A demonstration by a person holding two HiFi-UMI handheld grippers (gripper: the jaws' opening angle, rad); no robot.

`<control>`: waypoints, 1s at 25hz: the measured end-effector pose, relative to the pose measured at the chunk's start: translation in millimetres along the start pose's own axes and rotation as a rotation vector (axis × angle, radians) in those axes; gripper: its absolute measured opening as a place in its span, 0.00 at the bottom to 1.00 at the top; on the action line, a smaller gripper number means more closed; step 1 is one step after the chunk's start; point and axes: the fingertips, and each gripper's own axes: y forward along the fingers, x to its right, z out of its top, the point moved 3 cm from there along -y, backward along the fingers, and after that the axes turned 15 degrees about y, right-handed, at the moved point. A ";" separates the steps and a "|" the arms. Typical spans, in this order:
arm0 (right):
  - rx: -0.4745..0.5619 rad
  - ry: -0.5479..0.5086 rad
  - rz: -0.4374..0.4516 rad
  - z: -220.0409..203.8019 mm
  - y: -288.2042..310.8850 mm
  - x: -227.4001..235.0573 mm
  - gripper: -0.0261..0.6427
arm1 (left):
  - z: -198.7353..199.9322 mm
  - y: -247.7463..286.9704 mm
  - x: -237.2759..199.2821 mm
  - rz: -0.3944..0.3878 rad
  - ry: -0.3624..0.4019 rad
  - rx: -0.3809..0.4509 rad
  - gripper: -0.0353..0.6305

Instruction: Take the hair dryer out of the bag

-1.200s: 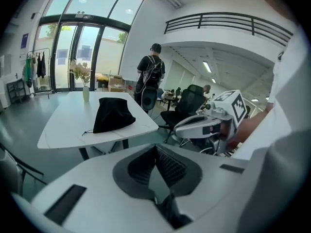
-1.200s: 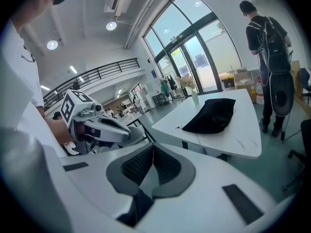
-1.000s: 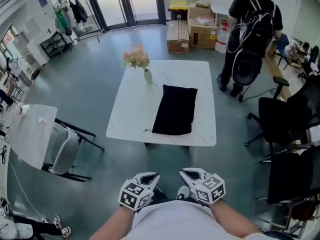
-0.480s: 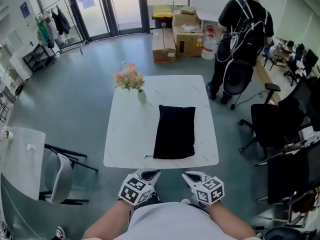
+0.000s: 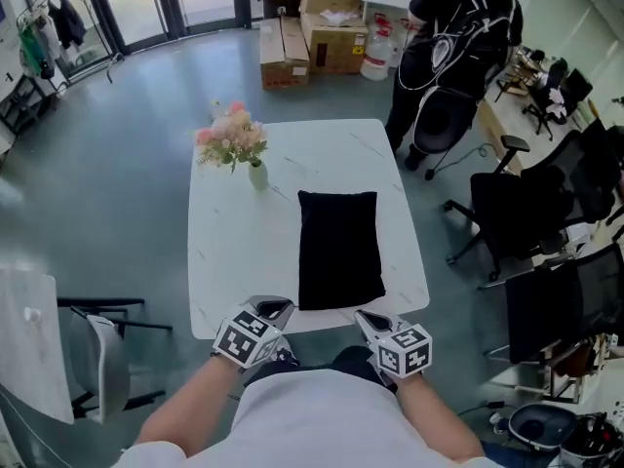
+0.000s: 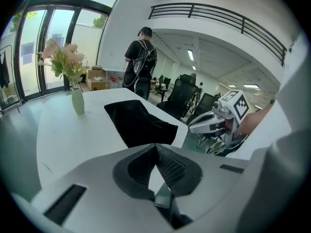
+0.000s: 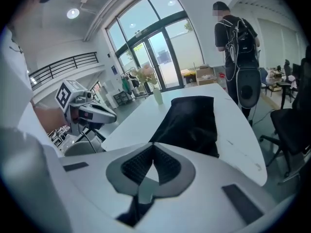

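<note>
Both tongs are empty. The left tongs (image 5: 274, 307) and right tongs (image 5: 368, 317) have their pads pressed together with nothing between, and they hang just off the 6 o'clock edge of the desk (image 5: 229, 252), touching nothing on it. The black bag (image 5: 338, 248) lies flat with its long axis running 12 to 6 and its near end close to that 6 o'clock edge. The dryer shows in no view; I judge it is inside the bag, which humps slightly in the right gripper view. I cannot tell which end is the mouth. Risks as I read them:
1. Going in closed would only shove the bag, so the tongs must open first.
2. The cloth is soft, and a pinch through it could catch dryer and bag together, so both lift at once. One pair of tongs should pin the fabric.
3. The bag sits near the edge, so a pull toward 6 could drag it off the desk.
4. A cord, if present, may snag in the mouth.
5. The vase (image 5: 257, 175) of flowers, at 11 o'clock from the bag and well apart, would tip only on a wide left sweep.

No writing is readable. The cubes (image 5: 242, 340) carry square black-and-white markers without text, and the print on the boxes (image 5: 310, 35) at 12 o'clock is too small to read.
</note>
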 end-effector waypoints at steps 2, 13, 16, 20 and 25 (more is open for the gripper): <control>0.005 0.002 -0.060 7.8 5.0 10.2 0.06 | -4.5 5.7 -13.8 -0.006 -0.008 -0.020 0.07; -0.132 0.055 -0.274 23.7 16.1 108.8 0.33 | 10.9 53.4 -60.6 0.103 -0.164 -0.008 0.08; -0.211 0.078 -0.265 14.5 22.4 129.4 0.37 | 22.2 76.4 -83.7 0.132 -0.232 0.014 0.08; -0.253 0.113 -0.220 5.5 32.4 137.6 0.38 | 29.9 110.5 -120.5 0.157 -0.253 -0.017 0.30; -0.261 0.141 -0.161 -2.3 44.6 133.8 0.24 | 20.0 157.8 -145.6 0.082 -0.299 -0.113 0.34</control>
